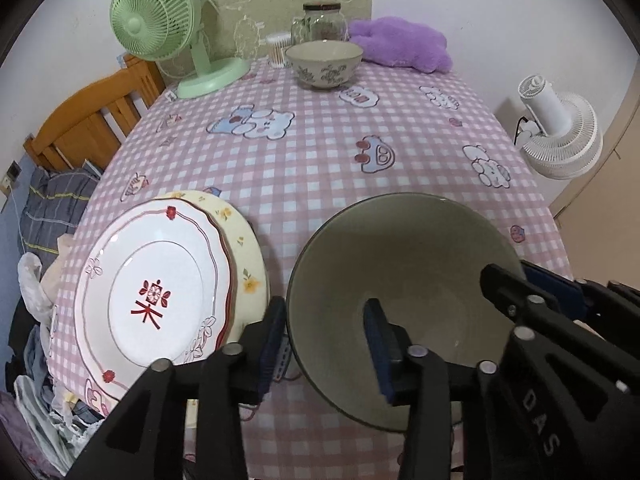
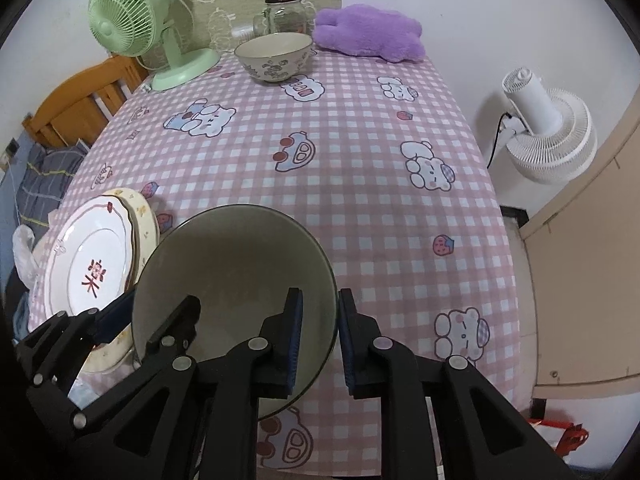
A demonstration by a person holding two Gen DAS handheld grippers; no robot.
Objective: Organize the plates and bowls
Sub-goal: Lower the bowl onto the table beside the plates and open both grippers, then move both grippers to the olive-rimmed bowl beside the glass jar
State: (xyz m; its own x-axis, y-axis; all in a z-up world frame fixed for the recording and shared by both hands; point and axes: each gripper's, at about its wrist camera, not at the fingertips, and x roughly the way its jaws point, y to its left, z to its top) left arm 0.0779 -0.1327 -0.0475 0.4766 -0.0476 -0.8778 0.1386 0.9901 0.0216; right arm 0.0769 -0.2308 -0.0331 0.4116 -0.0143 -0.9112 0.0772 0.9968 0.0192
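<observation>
Left wrist view: grey-green bowl (image 1: 404,264) at the table's (image 1: 320,152) near edge; left gripper (image 1: 326,340) straddles its left rim, jaws parted, apparently clear of it. Stacked plates (image 1: 160,292) at the near left corner; patterned bowl (image 1: 324,62) at the far edge. Right wrist view: right gripper (image 2: 320,340) pinches the grey-green bowl's right rim.

- The grey-green bowl (image 1: 404,252) looked like glazed ceramic, smooth with a dull sheen
- The white plate (image 1: 160,280) was glossy ceramic
- The gingham tablecloth (image 1: 320,152) was soft matt cloth
- The purple cushion (image 1: 400,44) looked plush and fuzzy
- The jar (image 1: 322,22) was clear glass
- The green fan (image 1: 160,24) was smooth plastic
- The chair back (image 1: 92,120) was varnished wood
</observation>
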